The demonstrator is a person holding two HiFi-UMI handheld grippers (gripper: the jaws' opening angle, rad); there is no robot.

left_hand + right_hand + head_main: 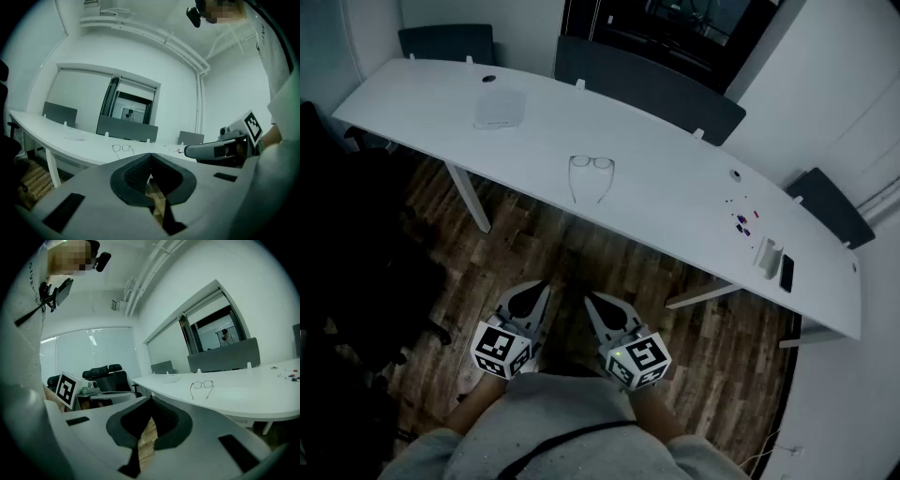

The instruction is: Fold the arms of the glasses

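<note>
1. Head view: glasses (591, 176) lie on the desk (675, 202), near its front edge, about mid-length, arms unfolded.
2. My left gripper (534, 292) and right gripper (598, 305): jaws together, empty, over the floor (572, 248), apart from the desk.

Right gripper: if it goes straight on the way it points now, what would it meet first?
Probably the near edge of the white table; only open air lies before it. The glasses lie right of that line, so the shut right gripper would likely miss them. Depth is unclear.
</note>
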